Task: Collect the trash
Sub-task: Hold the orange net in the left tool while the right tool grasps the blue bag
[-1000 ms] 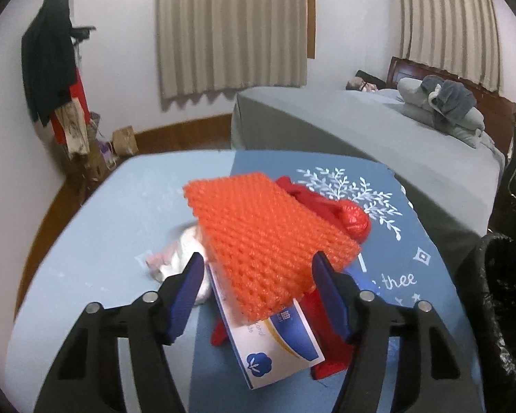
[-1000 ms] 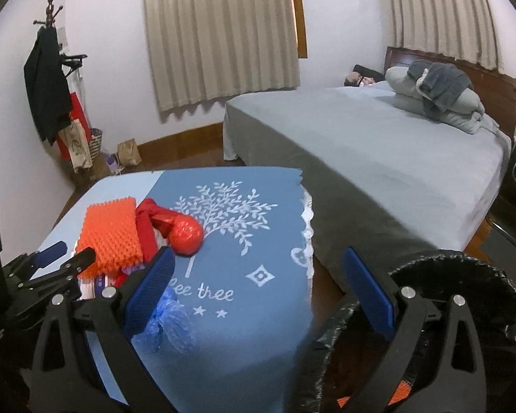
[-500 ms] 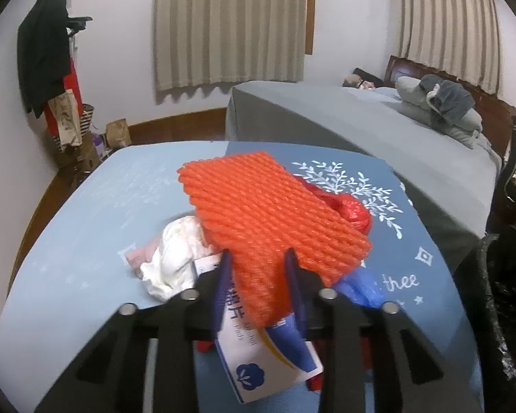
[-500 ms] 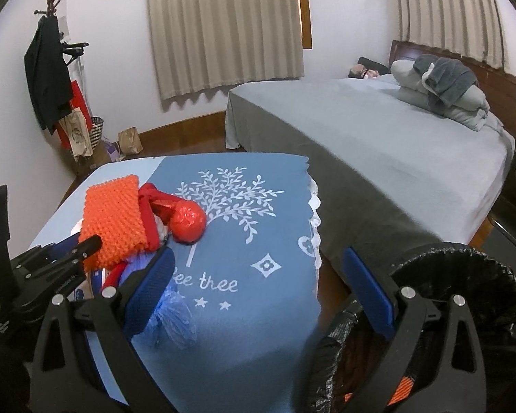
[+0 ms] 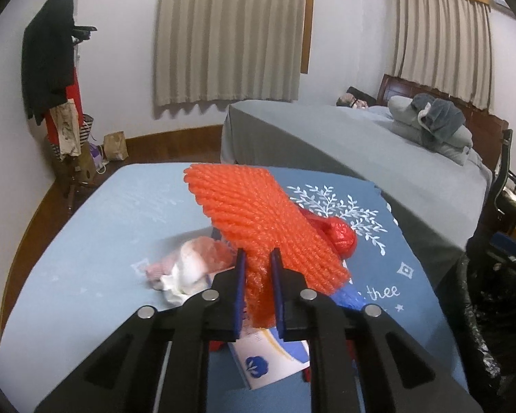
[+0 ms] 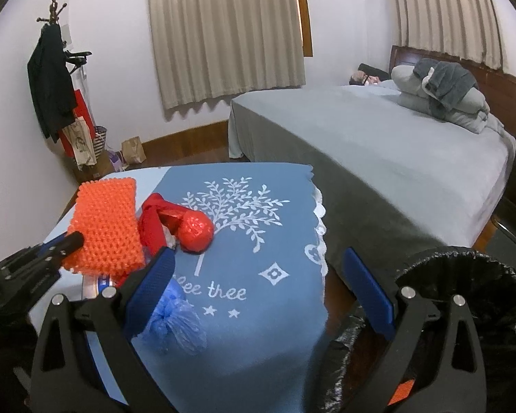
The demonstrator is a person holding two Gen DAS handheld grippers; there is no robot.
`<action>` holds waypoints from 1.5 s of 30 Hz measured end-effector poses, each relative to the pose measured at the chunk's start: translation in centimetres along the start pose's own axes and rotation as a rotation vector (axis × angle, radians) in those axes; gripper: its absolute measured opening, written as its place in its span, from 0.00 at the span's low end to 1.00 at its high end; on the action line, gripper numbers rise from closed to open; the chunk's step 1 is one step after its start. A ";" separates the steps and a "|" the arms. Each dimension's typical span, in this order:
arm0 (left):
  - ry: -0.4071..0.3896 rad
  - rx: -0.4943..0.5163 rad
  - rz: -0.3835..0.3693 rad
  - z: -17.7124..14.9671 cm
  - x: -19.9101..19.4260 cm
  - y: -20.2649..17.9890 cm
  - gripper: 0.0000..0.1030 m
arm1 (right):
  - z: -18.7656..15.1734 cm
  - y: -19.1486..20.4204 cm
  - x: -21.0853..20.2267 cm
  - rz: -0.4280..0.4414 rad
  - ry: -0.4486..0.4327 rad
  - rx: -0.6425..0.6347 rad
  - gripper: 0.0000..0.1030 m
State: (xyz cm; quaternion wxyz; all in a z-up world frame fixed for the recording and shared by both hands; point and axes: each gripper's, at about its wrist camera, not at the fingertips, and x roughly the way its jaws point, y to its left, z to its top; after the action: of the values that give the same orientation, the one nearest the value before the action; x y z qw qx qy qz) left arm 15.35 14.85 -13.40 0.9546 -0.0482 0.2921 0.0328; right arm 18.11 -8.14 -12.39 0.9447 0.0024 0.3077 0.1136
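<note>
Left wrist view: the left gripper [image 5: 258, 289] is clamped on the near edge of one orange foam fruit net [image 5: 261, 220], which sticks out ahead of it, above the blue tablecloth [image 5: 120, 213]. The net looks very light and squashy; the pads dent it, so a pinch at the edge seems enough, though it may flop or slip free if swung fast. Below lie one crumpled white and pink tissue wad [image 5: 185, 268], one white carton with a blue flower logo [image 5: 271, 361], one red knotted plastic bag [image 5: 340, 237] and a scrap of blue plastic [image 5: 347, 297]. All look light and easily crushed.

Right wrist view: the right gripper [image 6: 258, 292] hangs empty, jaws spread wide, over the table's near corner. The same net [image 6: 106, 227] shows at left, held in the other gripper's tips. Beside it sit the red bag [image 6: 192, 227] and one crinkled blue plastic bag [image 6: 175, 323], soft and best pinched at its bunched top. One bin with a black liner [image 6: 464, 275] stands just right of the table.
</note>
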 end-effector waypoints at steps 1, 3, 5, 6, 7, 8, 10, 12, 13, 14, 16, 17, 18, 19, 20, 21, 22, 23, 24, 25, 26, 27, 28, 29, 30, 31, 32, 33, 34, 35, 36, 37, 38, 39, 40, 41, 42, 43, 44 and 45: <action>-0.004 -0.001 -0.003 0.0 -0.4 0.2 0.14 | -0.2 0.3 0.2 0.003 0.002 -0.004 0.92; -0.004 -0.005 -0.008 -0.1 -1.0 0.6 0.14 | -0.5 0.9 0.6 0.014 0.012 -0.009 0.92; 0.008 -0.008 -0.017 -0.5 -1.3 0.8 0.14 | -0.8 1.9 1.2 0.034 0.023 -0.018 0.91; 0.015 -0.006 -0.017 -0.8 -1.5 1.0 0.14 | -1.0 2.4 1.5 0.040 0.028 -0.023 0.89; 0.022 -0.003 -0.014 -1.1 -1.6 1.1 0.14 | -1.2 2.8 1.8 0.047 0.034 -0.030 0.85; 0.026 -0.003 -0.013 -1.4 -1.7 1.4 0.14 | -1.3 3.3 2.1 0.057 0.040 -0.036 0.83; 0.038 -0.005 -0.011 -1.8 -1.8 1.8 0.14 | -1.8 4.3 3.1 0.075 0.061 -0.046 0.81; 0.048 -0.001 -0.005 -2.2 -1.9 2.2 0.14 | -2.2 5.0 3.9 0.089 0.083 -0.046 0.78; 0.049 0.002 -0.001 -2.3 -2.0 2.4 0.14 | -2.4 5.3 4.2 0.096 0.092 -0.044 0.77; 0.052 0.005 0.003 -2.5 -2.0 2.6 0.14 | -2.6 5.6 4.5 0.103 0.102 -0.043 0.77; 0.058 -0.003 0.007 -2.7 -1.9 3.2 0.14 | -3.0 6.4 5.2 0.115 0.125 -0.055 0.74; 0.061 -0.007 0.008 -2.8 -1.9 3.4 0.14 | -3.2 6.7 5.3 0.121 0.133 -0.059 0.73; 0.064 -0.012 0.009 -2.9 -1.9 3.6 0.14 | -3.4 7.0 5.7 0.129 0.148 -0.064 0.71; 0.067 -0.014 0.009 -3.0 -1.8 3.7 0.14 | -3.7 7.3 6.0 0.137 0.164 -0.066 0.69; 0.069 -0.015 0.008 -3.0 -1.8 3.8 0.14 | -3.8 7.5 6.2 0.142 0.174 -0.067 0.68; 0.070 -0.015 0.007 -3.1 -1.8 3.9 0.14 | -4.1 7.8 6.5 0.151 0.190 -0.067 0.66; 0.072 -0.016 0.005 -3.1 -1.8 3.9 0.14 | -4.3 8.0 6.7 0.162 0.203 -0.066 0.64; 0.072 -0.016 0.003 -3.0 -1.8 3.9 0.14 | -4.4 8.1 6.9 0.169 0.211 -0.066 0.62; 0.072 -0.016 0.002 -3.0 -1.9 3.9 0.14 | -4.6 8.3 7.1 0.179 0.223 -0.070 0.56; 0.072 -0.016 0.002 -3.1 -1.9 4.0 0.14 | -4.6 8.5 7.2 0.195 0.233 -0.075 0.49; 0.072 -0.017 0.000 -3.1 -1.9 4.0 0.14 | -4.7 8.6 7.3 0.208 0.238 -0.076 0.45; 0.071 -0.017 -0.001 -3.0 -1.9 4.0 0.14 | -4.7 8.7 7.3 0.236 0.245 -0.074 0.35; 0.071 -0.017 -0.002 -3.0 -1.9 4.0 0.14 | -4.6 8.8 7.3 0.260 0.252 -0.071 0.33; 0.070 -0.016 -0.004 -3.0 -1.9 4.0 0.14 | -4.6 8.9 7.2 0.260 0.251 -0.074 0.31; 0.069 -0.015 -0.005 -3.0 -1.9 3.9 0.14 | -4.5 8.9 7.0 0.264 0.246 -0.078 0.28; 0.067 -0.014 -0.008 -2.9 -2.0 3.8 0.14 | -4.3 8.8 6.8 0.266 0.241 -0.079 0.28; 0.065 -0.012 -0.010 -3.0 -2.0 3.8 0.14 | -4.2 8.7 6.5 0.265 0.235 -0.076 0.28; 0.063 -0.011 -0.013 -2.9 -2.1 3.7 0.14 | -3.9 8.5 6.1 0.263 0.224 -0.072 0.27; 0.061 -0.010 -0.015 -2.9 -2.2 3.6 0.14 | -3.5 8.3 5.7 0.260 0.211 -0.067 0.27; 0.057 -0.008 -0.018 -2.7 -2.3 3.4 0.14 | -3.3 8.1 5.4 0.257 0.202 -0.065 0.27; 0.051 -0.006 -0.021 -2.5 -2.4 3.2 0.14 | -2.9 7.8 4.9 0.254 0.187 -0.063 0.27; 0.047 -0.005 -0.024 -2.5 -2.5 3.2 0.14 | -2.6 7.6 4.6 0.250 0.176 -0.063 0.27; 0.042 -0.004 -0.028 -2.3 -2.7 3.1 0.14 | -2.2 7.4 4.1 0.247 0.164 -0.063 0.27; 0.036 -0.002 -0.033 -2.2 -2.8 2.9 0.14 | -1.9 7.1 3.6 0.246 0.153 -0.062 0.27; 0.029 0.000 -0.038 -1.9 -3.1 2.7 0.14 | -1.6 6.8 3.1 0.242 0.141 -0.060 0.27; 0.023 0.002 -0.043 -1.8 -3.3 2.5 0.14 | -1.4 6.4 2.8 0.240 0.134 -0.059 0.27; 0.019 0.004 -0.048 -1.6 -3.4 2.3 0.14 | -1.1 6.1 2.3 0.236 0.124 -0.056 0.27; 0.014 0.008 -0.053 -1.4 -3.6 2.0 0.14 | -0.8 5.7 1.7 0.233 0.114 -0.053 0.27; 0.011 0.011 -0.056 -1.3 -3.8 1.8 0.14 | -0.7 5.5 1.3 0.229 0.107 -0.051 0.27; 0.006 0.014 -0.062 -1.1 -4.0 1.6 0.14 | -0.5 5.4 0.9 0.226 0.102 -0.050 0.27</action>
State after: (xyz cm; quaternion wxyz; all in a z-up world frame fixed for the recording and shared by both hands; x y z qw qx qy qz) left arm 11.32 16.16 -12.17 0.9546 -0.0504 0.2935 0.0010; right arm 17.34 -2.73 -12.93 0.9087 0.0079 0.3503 0.2269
